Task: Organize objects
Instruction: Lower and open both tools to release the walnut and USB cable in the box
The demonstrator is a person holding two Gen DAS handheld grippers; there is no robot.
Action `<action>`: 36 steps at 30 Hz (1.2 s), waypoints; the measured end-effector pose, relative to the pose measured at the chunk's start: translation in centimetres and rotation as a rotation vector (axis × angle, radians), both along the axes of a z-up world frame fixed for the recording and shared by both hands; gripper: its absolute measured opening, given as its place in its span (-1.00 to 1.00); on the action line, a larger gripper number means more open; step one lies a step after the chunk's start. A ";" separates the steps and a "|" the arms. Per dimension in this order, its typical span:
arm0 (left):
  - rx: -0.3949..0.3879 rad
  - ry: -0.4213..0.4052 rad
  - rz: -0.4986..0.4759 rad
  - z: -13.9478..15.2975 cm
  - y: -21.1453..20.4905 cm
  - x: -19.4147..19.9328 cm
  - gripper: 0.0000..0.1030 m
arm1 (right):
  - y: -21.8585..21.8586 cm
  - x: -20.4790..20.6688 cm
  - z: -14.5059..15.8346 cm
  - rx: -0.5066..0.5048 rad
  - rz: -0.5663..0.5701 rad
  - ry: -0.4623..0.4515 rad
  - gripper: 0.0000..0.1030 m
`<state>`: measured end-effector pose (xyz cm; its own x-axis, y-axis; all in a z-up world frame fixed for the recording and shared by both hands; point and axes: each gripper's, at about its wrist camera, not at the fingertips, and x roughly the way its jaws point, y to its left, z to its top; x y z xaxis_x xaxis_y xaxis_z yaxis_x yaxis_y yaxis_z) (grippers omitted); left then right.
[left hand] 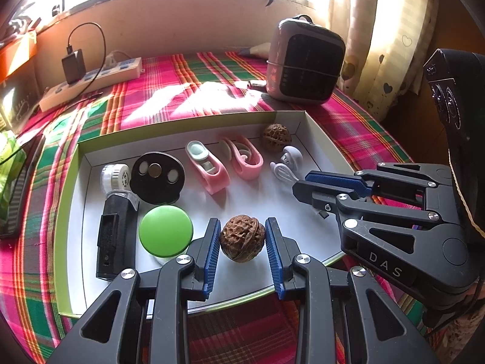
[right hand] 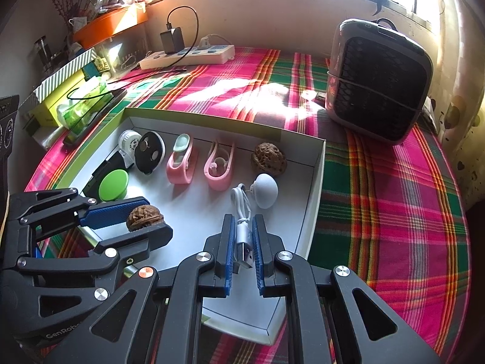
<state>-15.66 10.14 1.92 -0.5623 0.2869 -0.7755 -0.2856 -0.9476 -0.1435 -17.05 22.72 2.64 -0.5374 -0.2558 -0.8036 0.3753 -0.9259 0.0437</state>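
A walnut (left hand: 242,238) is clamped between the blue pads of the left tool (left hand: 242,239), low over the near part of a shallow white tray (left hand: 91,163). In the left view the nut is seen head-on, both pads pressed to its sides. In the right view the same nut (right hand: 145,217) is seen from the side, wedged in the left tool (right hand: 142,218).

The right tool (right hand: 243,242) is closed narrowly on the USB plug (right hand: 244,250) of a white cable (right hand: 241,203). This grip is shown only in the right view. In the left view the right tool (left hand: 303,186) is seen from the side, its tips near the cable loop (left hand: 283,171), and the plug cannot be made out there.

The cable leads to a small white dome (right hand: 266,190) near the tray's right wall. Behind it a second walnut (right hand: 268,159) lies in the far right corner. Two pink clips (right hand: 197,162) are set side by side in the middle. At the left a black disc (left hand: 157,177), a white cap (left hand: 116,177), a green lid (left hand: 166,230) and a black bar (left hand: 113,233) are grouped.

The tray rests on a plaid cloth (right hand: 379,197) covering the desk. A grey fan (right hand: 379,79) stands at the far right and a power strip (right hand: 188,56) lies by the wall. An orange box (right hand: 112,24) at the far left is fully seen only in the right view.
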 end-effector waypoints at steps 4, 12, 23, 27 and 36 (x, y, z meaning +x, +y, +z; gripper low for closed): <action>-0.004 0.004 -0.003 0.0 0.0 0.0 -0.46 | -0.1 -0.2 -0.1 -0.002 0.002 -0.005 -0.75; -0.004 -0.003 0.010 -0.1 -0.2 -0.3 -0.46 | -0.1 -0.2 -0.2 0.004 0.002 -0.007 -0.75; -0.005 -0.007 0.014 -0.2 -0.3 -0.4 -0.46 | -0.2 -0.2 -0.1 0.001 -0.006 -0.007 -0.75; -0.004 -0.009 0.016 -0.3 -0.3 -0.4 -0.46 | -0.2 -0.2 -0.1 0.001 -0.010 -0.009 -0.75; -0.008 -0.011 0.023 -0.3 -0.5 -0.3 -0.45 | 0.1 0.0 0.0 -0.012 -0.020 -0.005 -0.75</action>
